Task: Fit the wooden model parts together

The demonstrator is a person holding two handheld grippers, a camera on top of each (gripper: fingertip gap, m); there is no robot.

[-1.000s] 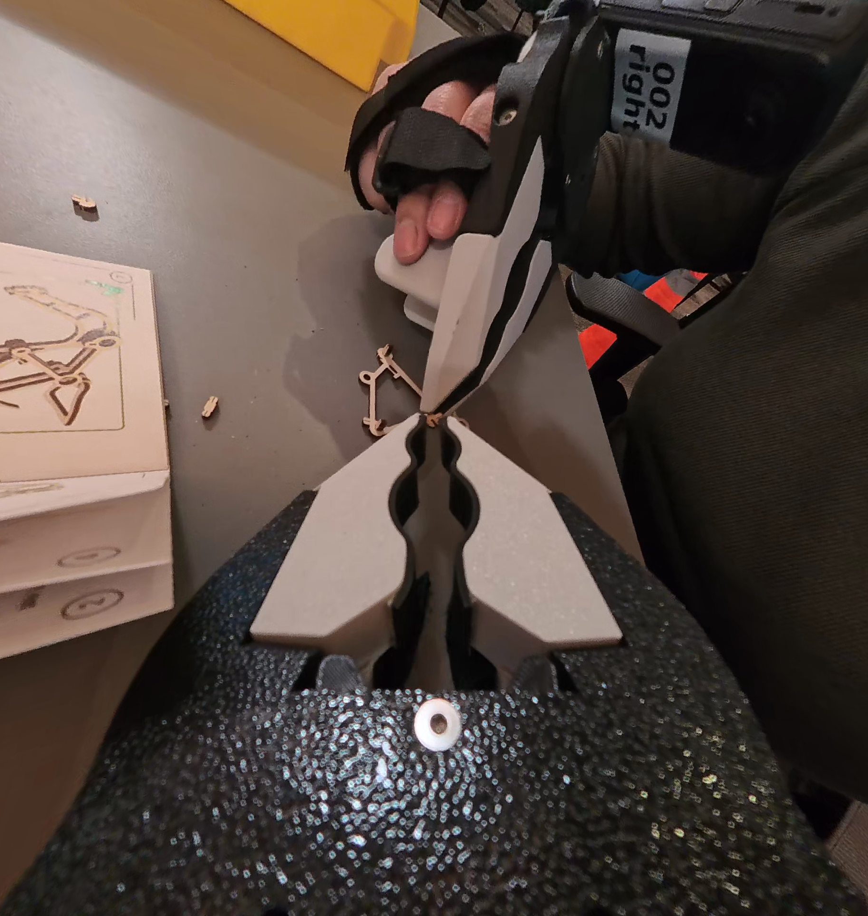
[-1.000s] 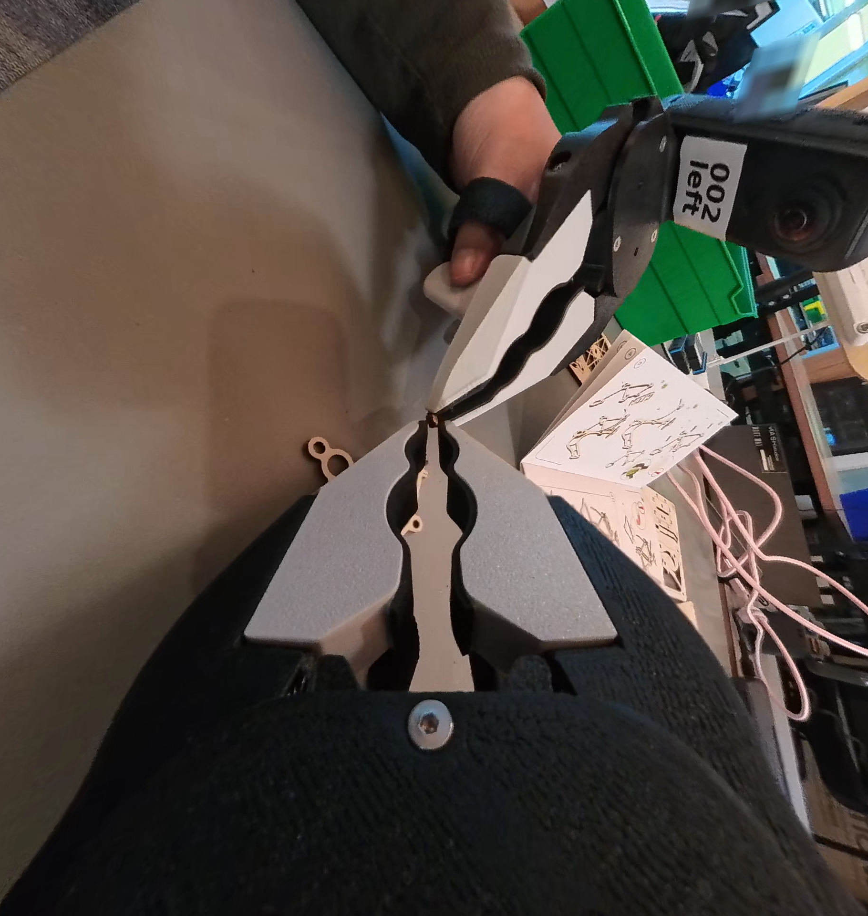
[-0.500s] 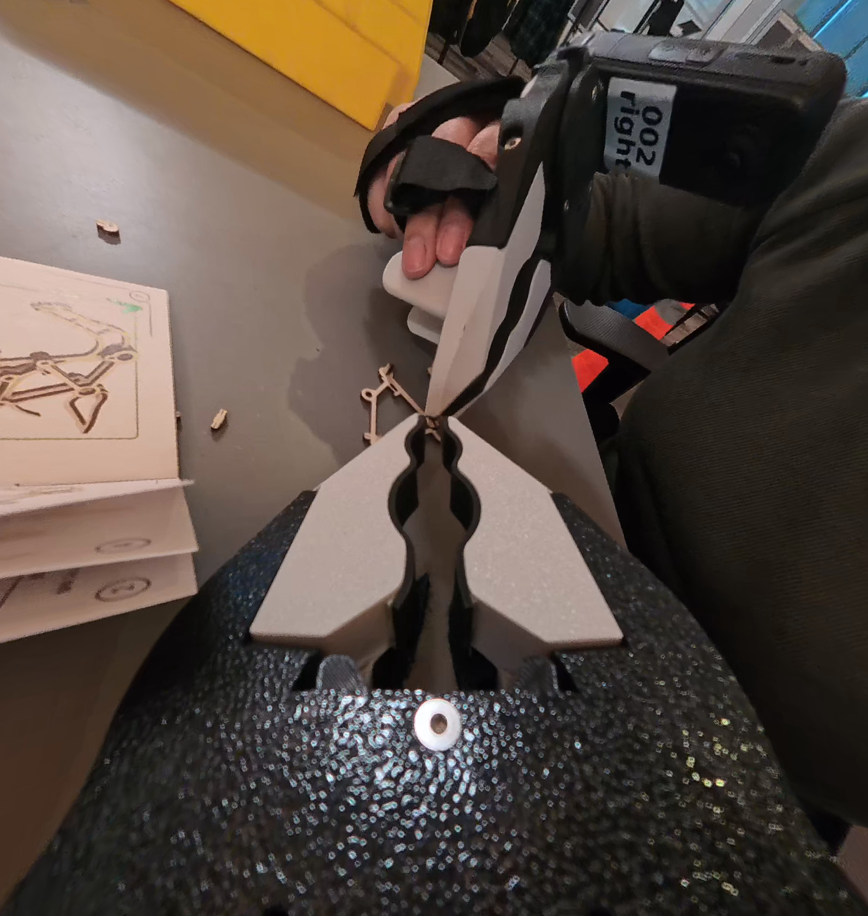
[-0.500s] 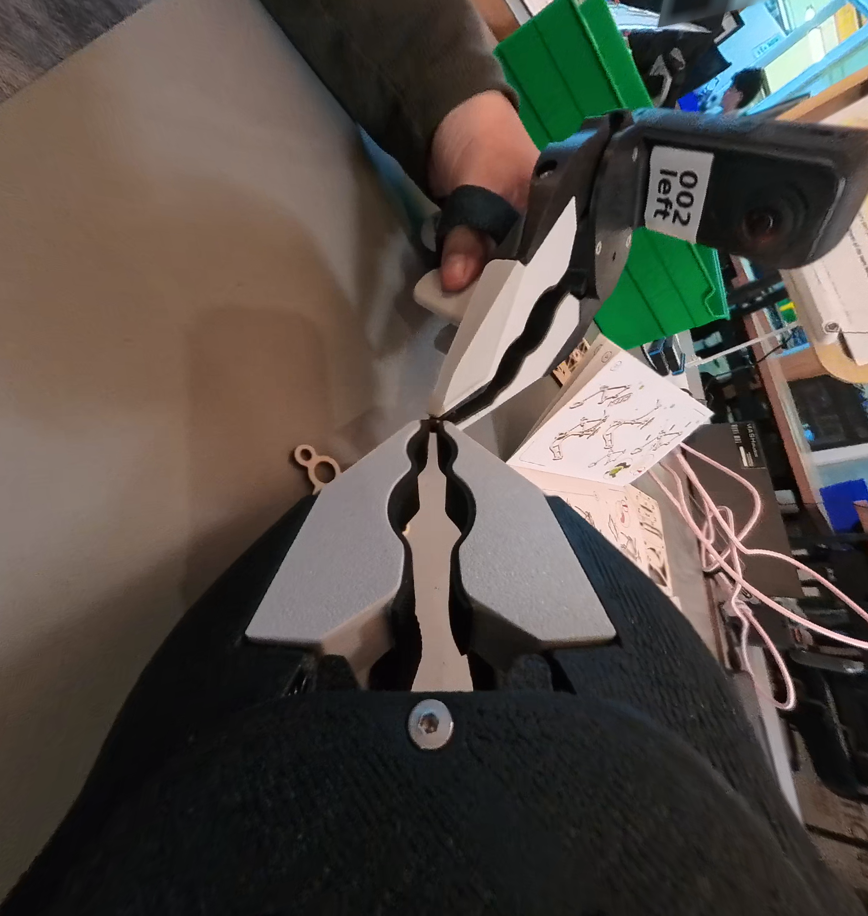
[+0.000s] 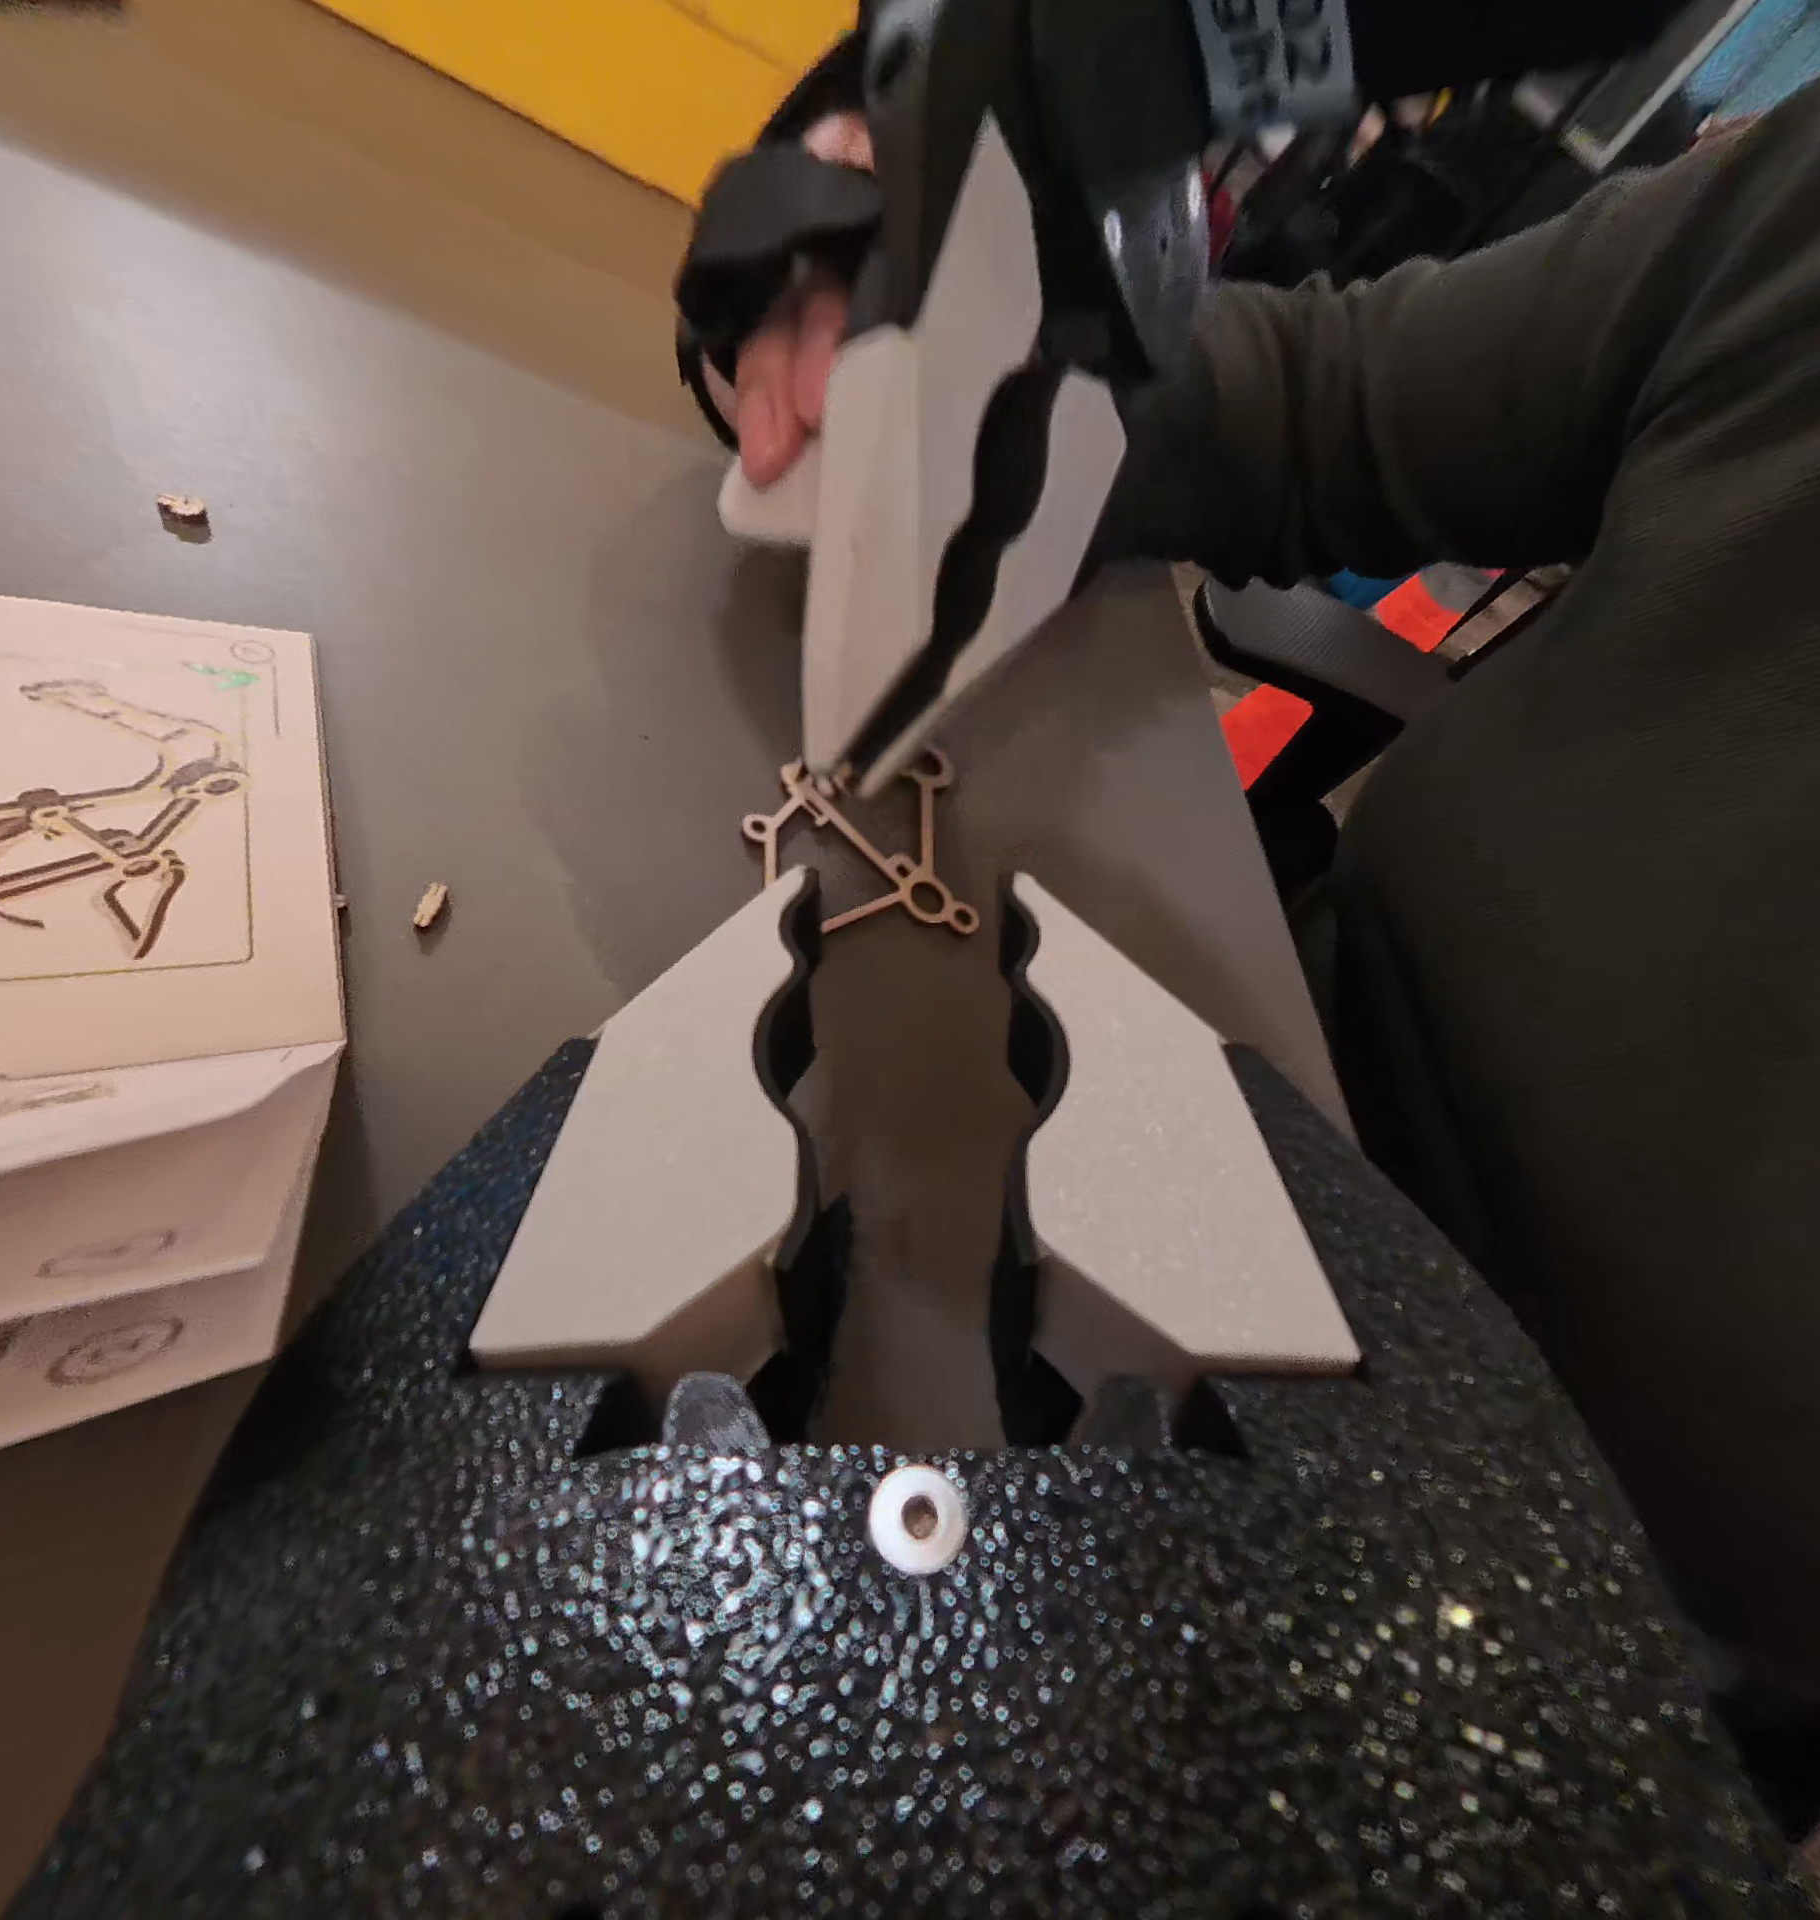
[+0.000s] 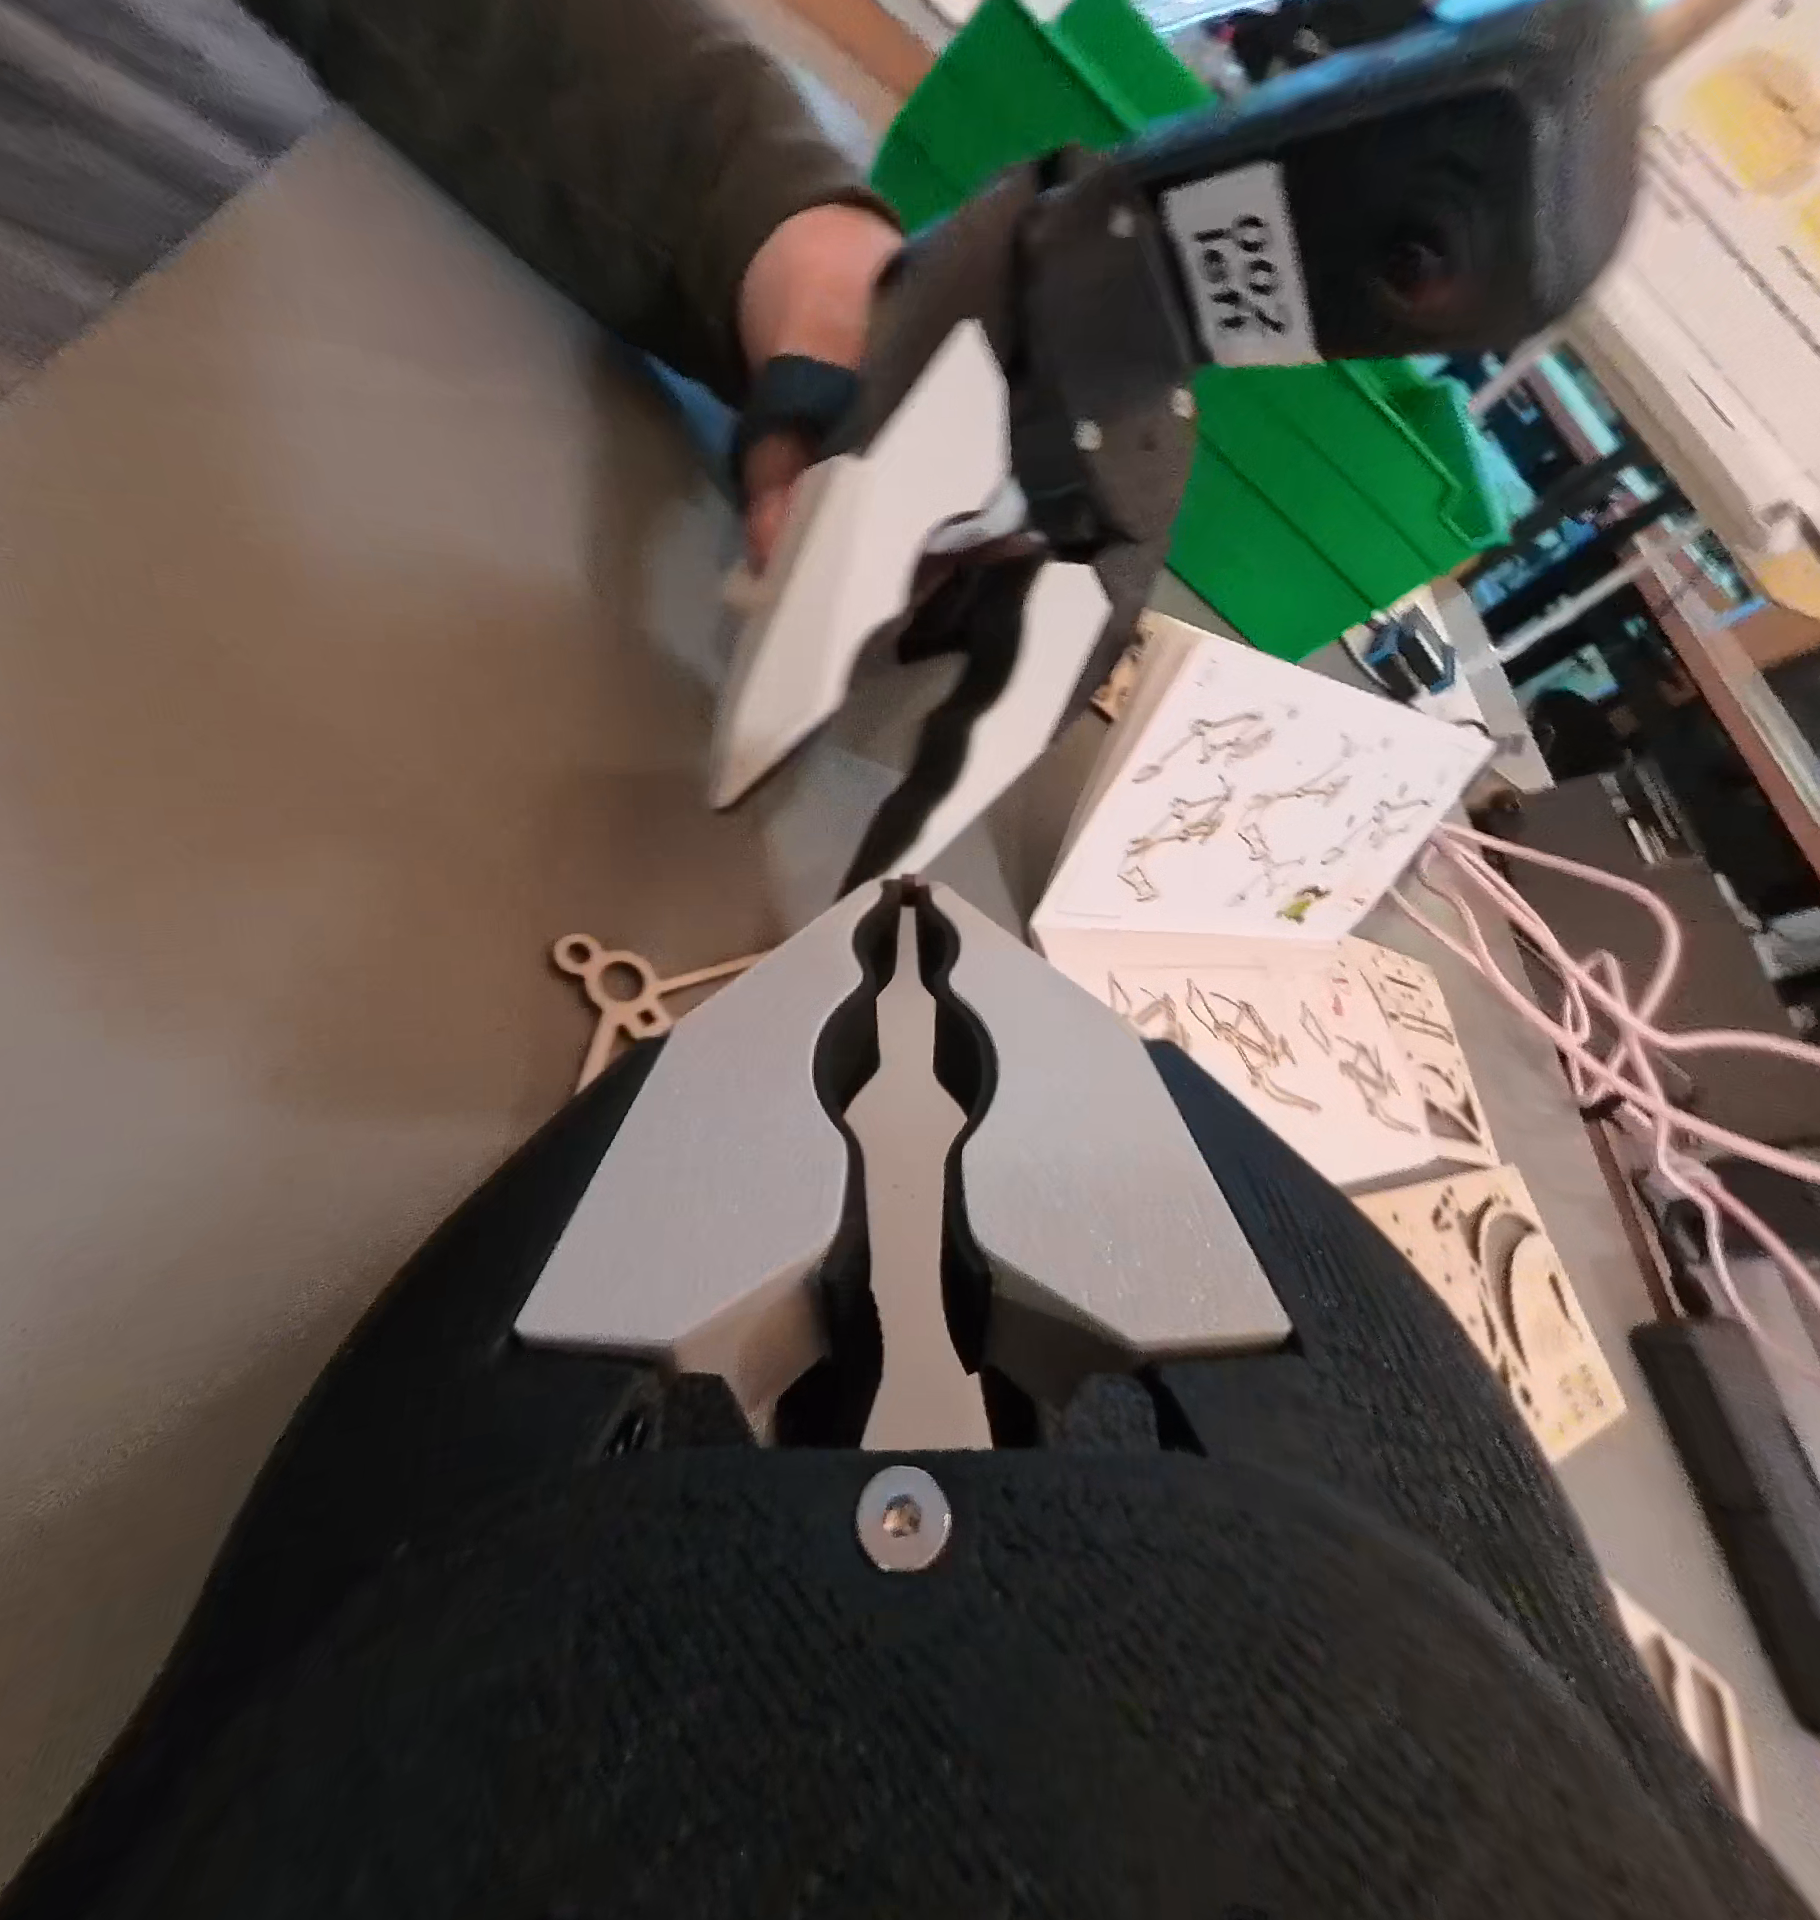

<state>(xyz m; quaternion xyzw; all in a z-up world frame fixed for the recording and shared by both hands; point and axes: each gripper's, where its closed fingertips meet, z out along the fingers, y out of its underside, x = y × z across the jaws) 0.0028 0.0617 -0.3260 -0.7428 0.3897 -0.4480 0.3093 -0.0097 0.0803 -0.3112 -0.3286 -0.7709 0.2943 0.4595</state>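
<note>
Left wrist view
Left gripper (image 5: 906,904): fingers well apart with nothing between them, poised low over the grey surface (image 5: 470,582).
Right gripper (image 5: 833,774): comes down from above with its tips together on a tiny wooden piece, right at the top corner of the wooden frame part (image 5: 864,847).
Frame part: lies flat on the surface, just beyond the left gripper's tips.
Progress: the small piece looks to be meeting the frame's corner; whether it is seated cannot be told. Loose wooden bits (image 5: 428,904) lie apart, so more fitting seems left.

Right wrist view
Right gripper (image 6: 906,888): fingers pressed together, a small dark-ended piece pinched at the very tip.
Left gripper (image 6: 823,821): seen from the front, tilted downward with fingers spread and bare, a hand (image 6: 812,312) behind it.
Frame part (image 6: 615,987): partly hidden under the right gripper, its ringed end showing.
Instruction sheets (image 6: 1259,790): lie to the side.
</note>
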